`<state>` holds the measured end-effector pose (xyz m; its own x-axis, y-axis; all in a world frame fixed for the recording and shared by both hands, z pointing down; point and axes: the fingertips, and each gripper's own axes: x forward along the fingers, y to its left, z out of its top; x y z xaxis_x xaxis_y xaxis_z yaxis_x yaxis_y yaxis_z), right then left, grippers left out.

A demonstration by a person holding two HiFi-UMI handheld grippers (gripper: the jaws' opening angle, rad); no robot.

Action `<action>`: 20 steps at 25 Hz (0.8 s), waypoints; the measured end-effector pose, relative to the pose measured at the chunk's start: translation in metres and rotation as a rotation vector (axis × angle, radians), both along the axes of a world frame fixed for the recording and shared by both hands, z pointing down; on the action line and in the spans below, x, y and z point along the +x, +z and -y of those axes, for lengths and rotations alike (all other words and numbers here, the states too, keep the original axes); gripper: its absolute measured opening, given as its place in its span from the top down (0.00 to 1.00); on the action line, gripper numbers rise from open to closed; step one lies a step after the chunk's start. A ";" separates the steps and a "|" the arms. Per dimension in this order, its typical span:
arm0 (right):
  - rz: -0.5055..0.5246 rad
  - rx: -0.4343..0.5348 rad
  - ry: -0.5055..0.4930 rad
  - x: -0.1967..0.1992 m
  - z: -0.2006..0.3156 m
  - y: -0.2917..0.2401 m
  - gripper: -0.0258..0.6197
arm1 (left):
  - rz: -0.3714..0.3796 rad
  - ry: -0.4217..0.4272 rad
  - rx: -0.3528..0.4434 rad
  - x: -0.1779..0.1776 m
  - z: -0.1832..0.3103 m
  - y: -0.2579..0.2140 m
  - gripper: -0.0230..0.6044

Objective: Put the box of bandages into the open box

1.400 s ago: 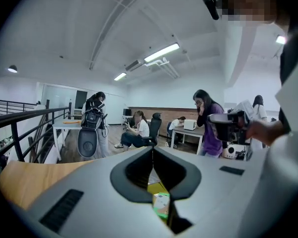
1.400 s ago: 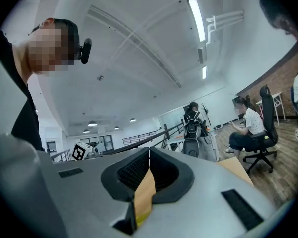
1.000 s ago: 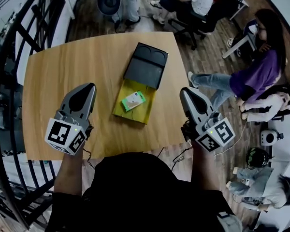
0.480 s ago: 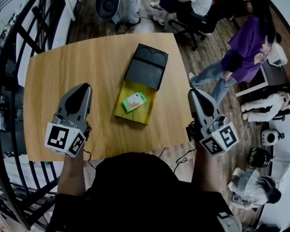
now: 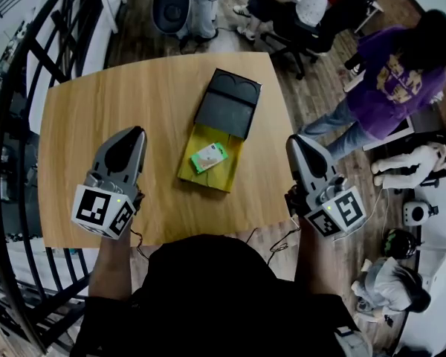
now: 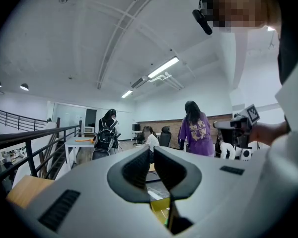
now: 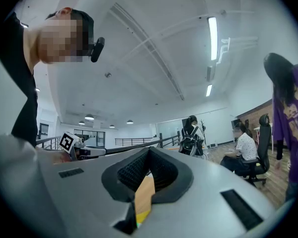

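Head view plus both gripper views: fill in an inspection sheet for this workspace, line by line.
Surface: wooden table, nothing spilled or damaged that I can see.
Job's things: open box, yellow inside, its black lid laid flat beyond it; box of bandages lies inside the open box.
Clutter: nothing seen.
Grippers: left gripper and right gripper both shut, empty, either side of the open box, touching nothing.
Cables: thin cables hang below the table's near edge.
Surroundings: black railing at left; people beyond the table at right.
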<state>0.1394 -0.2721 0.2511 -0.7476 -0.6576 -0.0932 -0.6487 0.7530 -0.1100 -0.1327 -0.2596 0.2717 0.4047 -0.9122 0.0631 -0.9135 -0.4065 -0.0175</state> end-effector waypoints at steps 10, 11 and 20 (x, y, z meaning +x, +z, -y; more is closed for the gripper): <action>-0.007 0.002 -0.002 -0.004 0.006 -0.003 0.91 | 0.009 -0.002 0.006 -0.003 0.008 0.001 0.93; -0.007 0.002 -0.004 -0.006 0.006 -0.002 0.91 | 0.007 -0.001 0.006 -0.004 0.009 0.001 0.93; -0.011 0.003 -0.003 -0.012 0.005 -0.002 0.91 | 0.003 0.009 0.006 -0.008 0.007 0.002 0.93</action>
